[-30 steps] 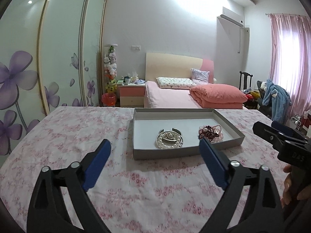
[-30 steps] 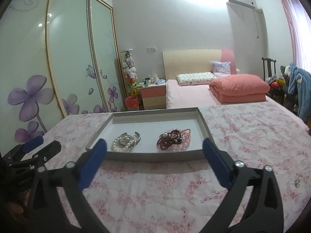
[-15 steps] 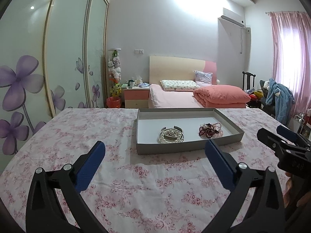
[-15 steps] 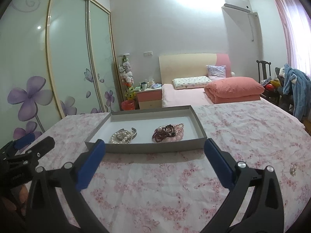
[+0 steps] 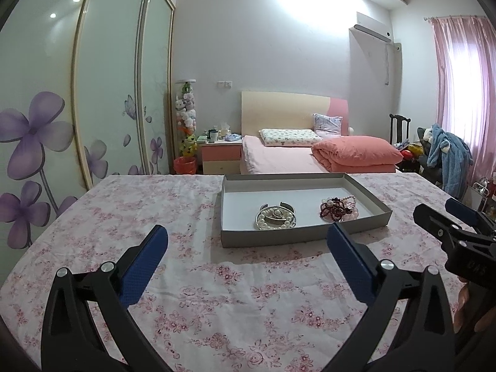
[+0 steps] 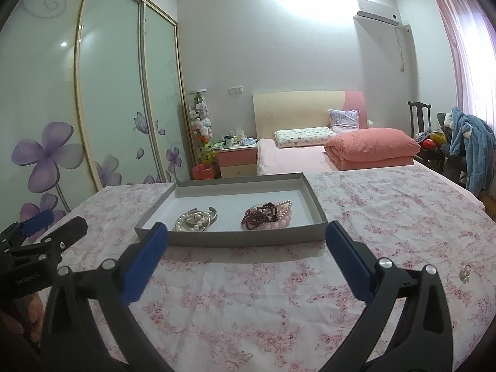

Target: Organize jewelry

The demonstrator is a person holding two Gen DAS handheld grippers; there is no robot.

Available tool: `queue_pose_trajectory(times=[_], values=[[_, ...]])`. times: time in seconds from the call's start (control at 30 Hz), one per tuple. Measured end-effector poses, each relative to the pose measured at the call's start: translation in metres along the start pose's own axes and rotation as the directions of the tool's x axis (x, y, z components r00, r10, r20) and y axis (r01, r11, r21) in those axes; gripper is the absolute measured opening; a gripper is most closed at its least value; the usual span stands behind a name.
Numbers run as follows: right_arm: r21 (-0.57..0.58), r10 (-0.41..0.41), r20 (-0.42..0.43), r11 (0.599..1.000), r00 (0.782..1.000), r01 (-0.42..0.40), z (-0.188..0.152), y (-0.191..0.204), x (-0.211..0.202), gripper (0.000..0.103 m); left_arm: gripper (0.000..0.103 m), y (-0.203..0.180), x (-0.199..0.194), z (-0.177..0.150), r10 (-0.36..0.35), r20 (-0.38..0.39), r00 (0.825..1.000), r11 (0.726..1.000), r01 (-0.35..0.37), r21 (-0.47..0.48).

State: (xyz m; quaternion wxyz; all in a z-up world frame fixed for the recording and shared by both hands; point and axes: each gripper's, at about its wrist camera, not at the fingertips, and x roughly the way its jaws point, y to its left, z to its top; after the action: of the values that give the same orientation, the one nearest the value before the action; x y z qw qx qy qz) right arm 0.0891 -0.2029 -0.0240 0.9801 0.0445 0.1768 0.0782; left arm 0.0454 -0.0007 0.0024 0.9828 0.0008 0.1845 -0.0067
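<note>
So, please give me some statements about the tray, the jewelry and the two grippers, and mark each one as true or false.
1. The grey tray holds a pearl bracelet and a heap of dark red and pink bead strands. True.
2. The left gripper is shut on the pearl bracelet. False: it is open and holds nothing.
3. A small pearl piece lies on the floral cloth, outside the tray. True.
4. The right gripper is inside the tray. False: it is open, on the near side of the tray.
5. The bead strands lie left of the pearl bracelet. False: they lie to its right.
</note>
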Motion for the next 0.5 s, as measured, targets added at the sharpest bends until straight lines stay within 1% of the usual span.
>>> queue_pose_trajectory(times=[0.5], values=[[-0.003,0.004,-0.004,1.0,1.0,-0.004,-0.0001,0.0023,0.0014,0.099,0.101,0.0005,0.0011,0.0004,-0.002,-0.008,1.0,1.0,0.002,-0.002]])
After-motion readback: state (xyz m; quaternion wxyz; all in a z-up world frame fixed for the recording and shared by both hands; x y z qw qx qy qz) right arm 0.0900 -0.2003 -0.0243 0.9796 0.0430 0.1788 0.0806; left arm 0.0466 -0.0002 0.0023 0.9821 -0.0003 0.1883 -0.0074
